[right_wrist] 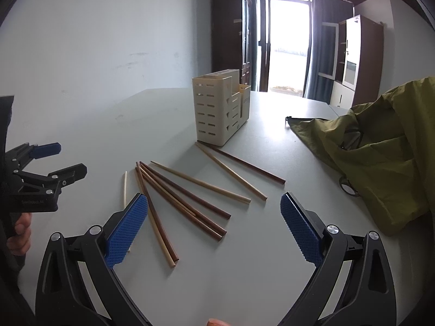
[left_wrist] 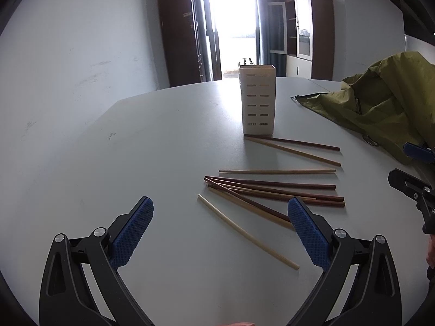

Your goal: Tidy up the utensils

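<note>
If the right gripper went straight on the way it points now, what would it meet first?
Probably the chopsticks scattered on the table: the right gripper, open and empty, points down at that bundle. The holder stands farther along. Depth is hard to judge through the fisheye.

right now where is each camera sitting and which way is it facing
Left wrist view: rides the left hand-held gripper, low over the white table, facing the cream utensil holder and scattered chopsticks; its own open blue pads frame the bottom, and the right hand-held gripper shows at the right edge.
Right wrist view: rides the right hand-held gripper, facing the same holder more from its right; its open pads show, plus the left hand-held gripper.
Shared: table, holder, chopsticks, olive-green bag, bright doorway.
</note>
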Motion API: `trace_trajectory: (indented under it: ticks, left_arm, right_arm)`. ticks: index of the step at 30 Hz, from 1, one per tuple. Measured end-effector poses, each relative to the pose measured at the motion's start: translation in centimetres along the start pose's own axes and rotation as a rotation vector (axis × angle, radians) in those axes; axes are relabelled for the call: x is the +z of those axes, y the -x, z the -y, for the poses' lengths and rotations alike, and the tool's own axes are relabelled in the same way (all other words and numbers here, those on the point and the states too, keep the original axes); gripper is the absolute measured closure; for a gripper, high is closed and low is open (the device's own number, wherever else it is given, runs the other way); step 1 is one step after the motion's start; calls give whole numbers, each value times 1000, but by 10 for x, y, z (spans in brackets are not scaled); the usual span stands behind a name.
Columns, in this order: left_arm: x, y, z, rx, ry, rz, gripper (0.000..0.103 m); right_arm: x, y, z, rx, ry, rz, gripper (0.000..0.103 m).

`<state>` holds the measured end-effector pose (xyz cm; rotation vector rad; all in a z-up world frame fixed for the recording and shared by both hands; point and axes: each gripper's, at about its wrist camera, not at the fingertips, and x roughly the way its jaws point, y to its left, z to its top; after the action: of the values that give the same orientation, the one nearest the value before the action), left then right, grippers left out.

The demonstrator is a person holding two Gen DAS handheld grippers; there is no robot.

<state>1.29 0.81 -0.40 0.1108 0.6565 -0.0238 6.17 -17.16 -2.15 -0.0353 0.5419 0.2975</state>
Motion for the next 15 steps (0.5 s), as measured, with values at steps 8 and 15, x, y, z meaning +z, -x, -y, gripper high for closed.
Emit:
trace_trajectory:
  ticks: [8,15]
  left_arm:
    - [-2,-3,2,-19,-6,-12,6]
    - [-3,-2,3,-27,-11,8,6]
  right_arm:
    - [-1,-1,1,-2,-1,-4,4]
    - [-1,-1,2,1,-2,-5,4]
